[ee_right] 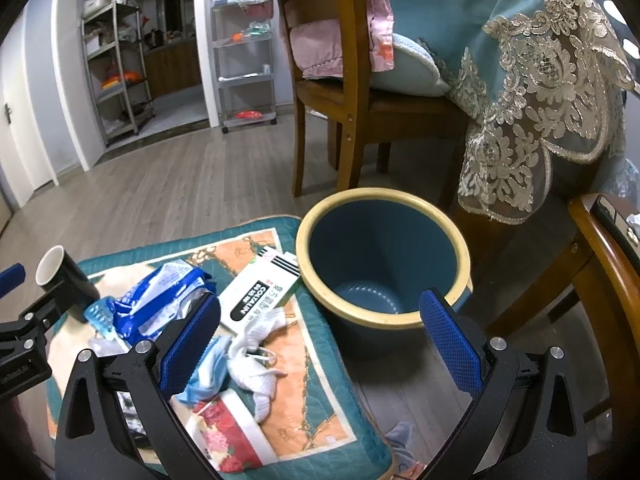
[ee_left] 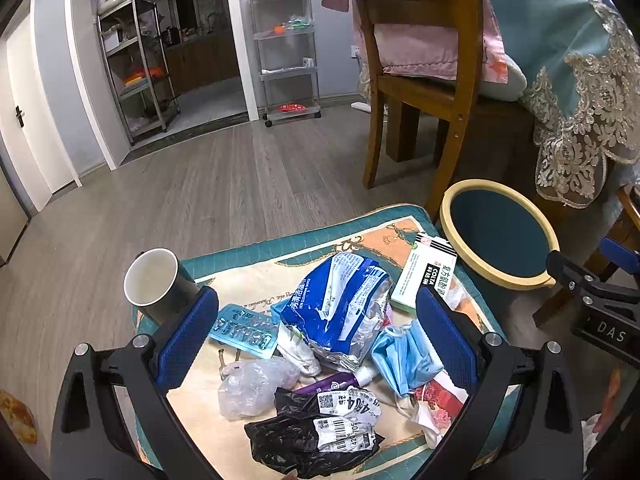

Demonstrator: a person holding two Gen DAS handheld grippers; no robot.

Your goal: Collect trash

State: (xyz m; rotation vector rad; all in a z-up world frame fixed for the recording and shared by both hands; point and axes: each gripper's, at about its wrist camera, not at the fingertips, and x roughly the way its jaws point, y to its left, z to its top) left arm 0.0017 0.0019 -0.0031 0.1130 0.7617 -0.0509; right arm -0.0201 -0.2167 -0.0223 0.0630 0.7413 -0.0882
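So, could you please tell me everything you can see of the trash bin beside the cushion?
The trash bin is a round, upright bucket that looks like plastic, with blue walls, a ribbed blue floor inside and a thick cream rim. It is open, with no lid and no liner, and nothing shows inside it. It stands on the wooden floor against the cushion, whose edge hides its lower side. The corner of a white medicine box reaches its rim; contact is unclear.
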